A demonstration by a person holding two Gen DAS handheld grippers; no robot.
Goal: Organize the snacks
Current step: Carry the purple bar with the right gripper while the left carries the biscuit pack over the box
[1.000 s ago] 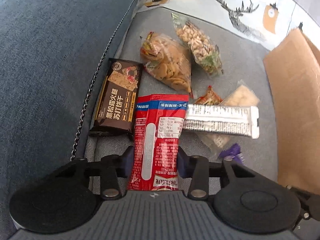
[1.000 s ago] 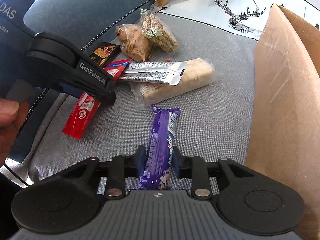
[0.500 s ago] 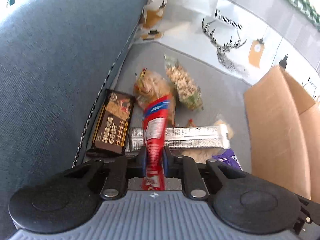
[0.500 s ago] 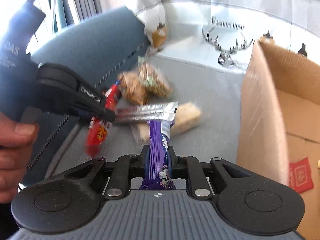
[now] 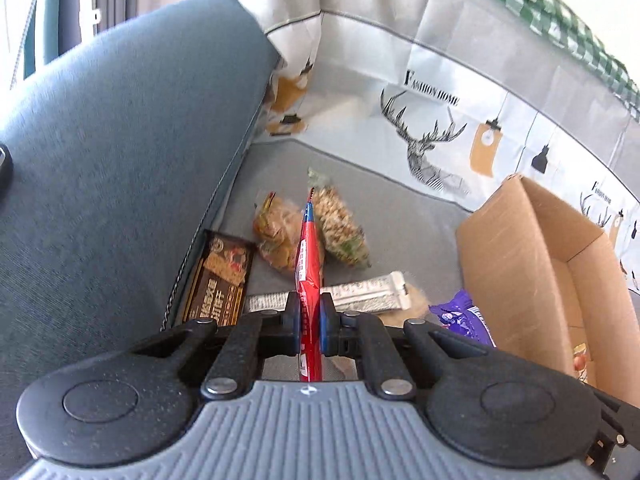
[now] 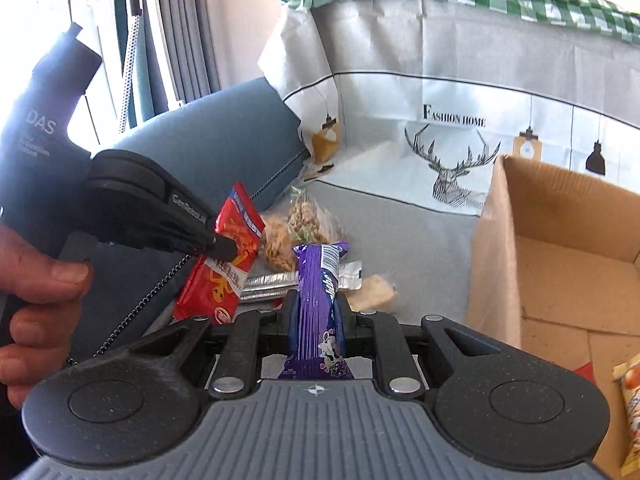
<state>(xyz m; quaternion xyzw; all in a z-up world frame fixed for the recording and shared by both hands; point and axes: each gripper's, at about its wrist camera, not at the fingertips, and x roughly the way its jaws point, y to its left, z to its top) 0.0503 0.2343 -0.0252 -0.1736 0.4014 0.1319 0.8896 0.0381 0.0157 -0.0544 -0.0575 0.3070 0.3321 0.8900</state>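
My left gripper (image 5: 309, 312) is shut on a red snack packet (image 5: 308, 256) and holds it edge-on above the grey sofa seat; the packet also shows in the right wrist view (image 6: 224, 264). My right gripper (image 6: 316, 308) is shut on a purple snack bar (image 6: 318, 300), lifted off the seat; the bar's end shows in the left wrist view (image 5: 460, 314). An open cardboard box (image 6: 560, 264) stands to the right, also in the left wrist view (image 5: 520, 256).
On the seat lie a dark cracker pack (image 5: 220, 280), two clear bags of snacks (image 5: 276, 236) (image 5: 340, 228), a silver packet (image 5: 372, 294) and a pale bag under it. The blue backrest (image 5: 120, 140) rises at left. Some packets lie in the box (image 6: 628, 400).
Both grippers have risen off the seat with their packets, the red one now turned edge-on. The box's inside has come into view.
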